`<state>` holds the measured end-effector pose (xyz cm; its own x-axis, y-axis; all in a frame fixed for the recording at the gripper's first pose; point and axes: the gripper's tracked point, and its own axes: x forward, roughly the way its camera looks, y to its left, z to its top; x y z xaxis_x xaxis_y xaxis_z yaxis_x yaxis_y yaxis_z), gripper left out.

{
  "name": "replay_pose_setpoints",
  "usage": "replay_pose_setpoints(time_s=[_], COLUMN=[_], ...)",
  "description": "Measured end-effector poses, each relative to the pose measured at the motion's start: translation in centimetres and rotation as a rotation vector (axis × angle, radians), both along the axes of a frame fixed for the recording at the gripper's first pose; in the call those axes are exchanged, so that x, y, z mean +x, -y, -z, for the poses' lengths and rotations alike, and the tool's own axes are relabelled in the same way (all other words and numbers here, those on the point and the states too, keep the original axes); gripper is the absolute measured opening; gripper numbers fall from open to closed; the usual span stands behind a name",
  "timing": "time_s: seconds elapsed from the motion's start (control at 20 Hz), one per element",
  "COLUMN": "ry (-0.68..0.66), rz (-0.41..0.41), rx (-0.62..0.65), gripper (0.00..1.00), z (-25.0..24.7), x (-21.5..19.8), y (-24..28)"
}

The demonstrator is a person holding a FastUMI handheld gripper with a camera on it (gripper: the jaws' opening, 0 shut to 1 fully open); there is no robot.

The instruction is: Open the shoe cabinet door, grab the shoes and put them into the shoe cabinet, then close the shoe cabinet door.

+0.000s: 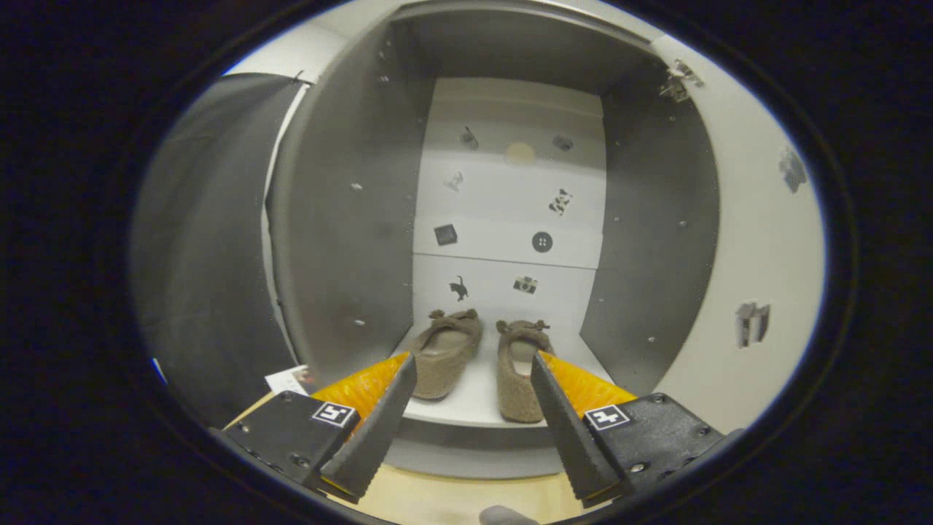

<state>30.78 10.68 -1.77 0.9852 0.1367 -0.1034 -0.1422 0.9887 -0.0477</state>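
The shoe cabinet (350,219) stands open straight ahead, with grey side walls and a white back panel dotted with small stickers. Two brown fuzzy shoes rest side by side on its white bottom shelf (474,408), toes toward the back: the left shoe (444,354) and the right shoe (519,372). My gripper (474,368) is open just in front of the shelf edge, with nothing between its fingers. The right fingertip (543,368) overlaps the right shoe's side in the view. The open door (758,240) swings out to the right, white with hinges near its top.
A dark cloth wall (197,248) lies left of the cabinet. Light wooden floor (437,499) shows below the fingers. A small white card (288,379) lies on the floor by the cabinet's left foot.
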Motion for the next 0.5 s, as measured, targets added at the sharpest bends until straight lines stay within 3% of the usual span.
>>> replay_pose_setpoints(time_s=[0.5], ry=[0.052], rz=[-0.054], rx=[0.024], gripper=[1.0], z=[0.0], x=[-19.1], y=[0.7])
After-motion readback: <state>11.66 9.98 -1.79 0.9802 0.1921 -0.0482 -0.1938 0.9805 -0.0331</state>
